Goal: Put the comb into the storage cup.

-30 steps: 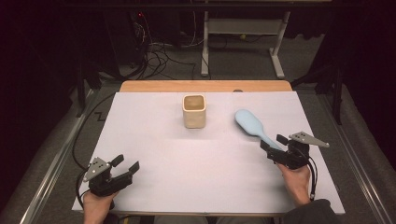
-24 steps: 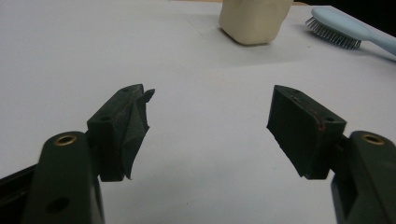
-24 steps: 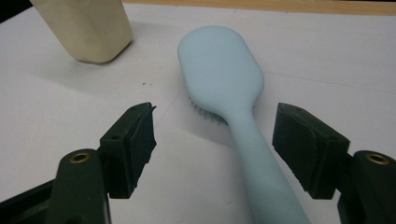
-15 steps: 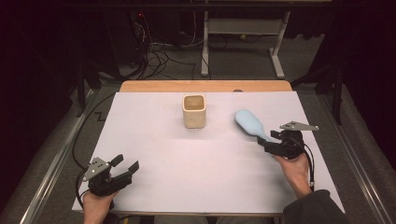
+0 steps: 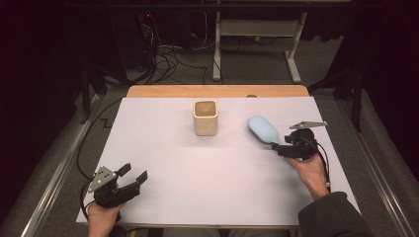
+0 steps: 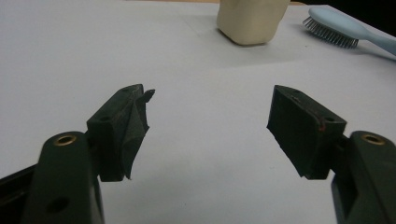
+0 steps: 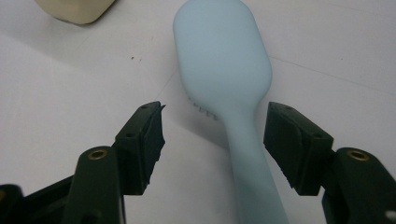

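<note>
Change since the earlier picture: the right gripper [image 5: 276, 147] has travelled inward along the table toward the cup, and the hairbrush [image 5: 263, 129] now lies nearer the cup than it did. Its jaws have just been closing, with the brush handle between them; in the right gripper view a gap shows on both sides of the handle [image 7: 250, 154], so the pads are not yet pressing on it. The left gripper [image 5: 134, 176] has not shifted.

Item 1. Hairbrush, light blue, one. Lies bristles down on the white table cover [image 5: 163, 143], right of centre, head pointing toward the cup, handle running back between the right jaws.

Item 2. Cup [image 5: 205, 117], cream, square-sided, one. Stands upright at the middle of the far half of the cover, open end up, just left of the brush head and apart from it.

Item 3. Grippers, two. Right: jaws partly apart, straddling the handle. Left: jaws apart on nothing, resting at the near left corner, well away from both things.

Step in hand, as judged: taking hold of the brush by its handle. The next move calls for closing the remaining gap squarely on the handle, then lifting; the cup seems the likely destination.
</note>
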